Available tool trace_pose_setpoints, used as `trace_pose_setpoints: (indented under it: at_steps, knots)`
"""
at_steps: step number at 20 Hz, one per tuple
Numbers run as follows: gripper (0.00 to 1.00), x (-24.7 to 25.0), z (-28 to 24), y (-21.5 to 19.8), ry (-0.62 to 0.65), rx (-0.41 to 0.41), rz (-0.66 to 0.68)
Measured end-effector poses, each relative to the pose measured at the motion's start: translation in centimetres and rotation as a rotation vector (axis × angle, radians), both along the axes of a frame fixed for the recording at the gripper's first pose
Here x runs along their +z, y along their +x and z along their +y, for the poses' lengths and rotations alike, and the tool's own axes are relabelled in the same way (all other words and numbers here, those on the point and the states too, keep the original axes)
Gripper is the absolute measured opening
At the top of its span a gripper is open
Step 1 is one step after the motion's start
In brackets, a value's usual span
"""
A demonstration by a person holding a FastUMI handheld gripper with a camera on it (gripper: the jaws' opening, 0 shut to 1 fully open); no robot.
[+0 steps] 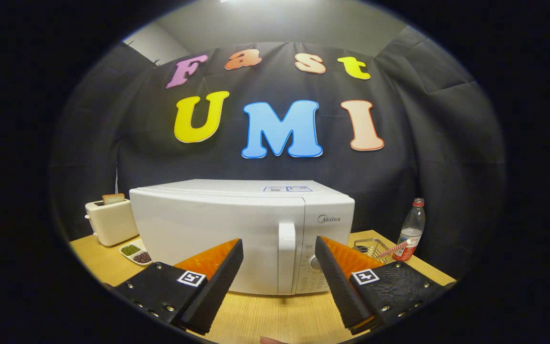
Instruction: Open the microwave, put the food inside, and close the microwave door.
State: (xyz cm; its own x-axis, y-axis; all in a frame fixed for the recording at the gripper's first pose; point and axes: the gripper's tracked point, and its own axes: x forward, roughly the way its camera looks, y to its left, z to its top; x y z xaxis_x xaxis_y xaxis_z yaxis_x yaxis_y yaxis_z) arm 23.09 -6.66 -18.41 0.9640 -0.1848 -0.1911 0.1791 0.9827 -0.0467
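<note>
Facing the closed Midea-branded microwave [241, 234], gripper [279, 248] spread wide, holding nothing, handle [287, 255] ahead between fingers.

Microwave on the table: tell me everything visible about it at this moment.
The white box-shaped microwave stands upright on the light wooden table, its door shut. A vertical white bar handle runs down the door's right edge; beside it sits a control panel with a round knob. The casing looks like glossy painted metal or plastic, with a sticker on top. The open gripper points at it, fingers apart on either side of the handle and short of touching it. A white toaster stands to its left.
</note>
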Motion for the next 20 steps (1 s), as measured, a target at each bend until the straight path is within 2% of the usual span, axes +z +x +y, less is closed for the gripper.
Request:
trace_pose_setpoints:
  at_steps: [4, 8, 9, 10, 12, 13, 14, 15, 18, 19, 20]
  knots:
    - [0.95, -1.8, -1.0, 2.4, 0.004, -0.034, 0.008]
    - [0.80, -4.1, -1.4, 3.6, -0.001, -0.051, 0.048]
    - [0.73, -4.7, -0.6, 3.7, 0.023, -0.031, 0.059]
    - [0.73, -4.8, -0.1, 3.7, 0.020, -0.024, 0.059]
    - [0.61, -4.8, -0.3, 3.6, -0.065, -0.023, 0.050]
    - [0.61, -4.8, -1.3, 3.5, -0.119, -0.063, 0.055]
    - [0.53, -4.9, -1.8, 3.5, -0.119, -0.069, 0.058]
    - [0.30, -4.7, -1.9, 3.5, -0.091, -0.069, 0.060]
    - [0.30, -4.8, -1.6, 3.3, 0.068, -0.047, 0.075]
    - [0.20, -4.9, -1.4, 3.2, 0.109, -0.046, 0.073]
    - [0.20, -4.8, -1.5, 3.0, 0.112, -0.041, 0.073]
